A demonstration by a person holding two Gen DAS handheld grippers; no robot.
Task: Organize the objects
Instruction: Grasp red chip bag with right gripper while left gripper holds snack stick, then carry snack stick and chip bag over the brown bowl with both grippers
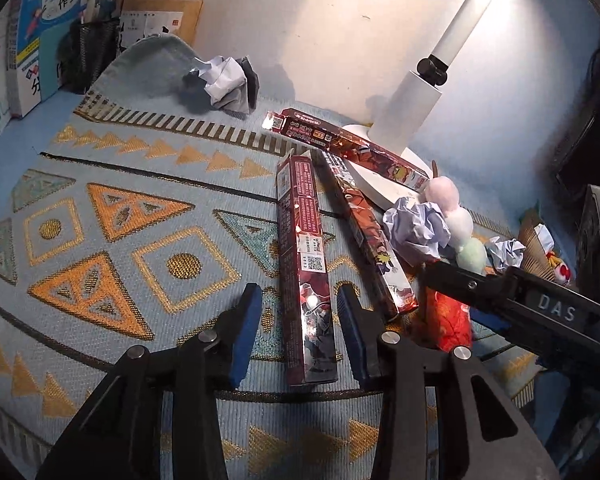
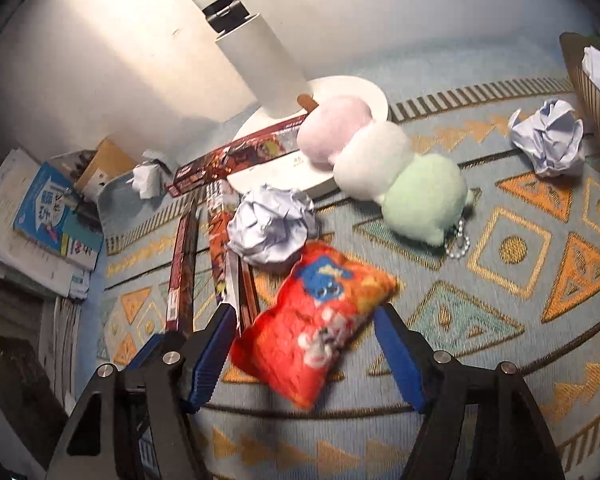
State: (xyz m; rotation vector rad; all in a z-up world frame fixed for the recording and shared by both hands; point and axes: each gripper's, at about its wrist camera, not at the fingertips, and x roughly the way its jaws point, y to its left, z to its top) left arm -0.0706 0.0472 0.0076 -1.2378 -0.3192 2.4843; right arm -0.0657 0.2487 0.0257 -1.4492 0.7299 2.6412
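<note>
Red-printed long box (image 1: 309, 264) noted lying lengthwise between the blue pads of the left gripper (image 1: 298, 316) at lower centre of the left wrist view, clear gaps either side, nothing gripped. Orange-red snack bag (image 2: 312, 320) observed on the patterned mat (image 2: 500, 320) between the parted fingers of the right gripper (image 2: 306, 344) at lower centre of the right wrist view, pad contact not determinable. Crumpled paper ball (image 2: 272, 228) and three-ball plush (image 2: 380, 160) recorded just above the bag, beside the white lamp base (image 2: 364, 92).
</note>
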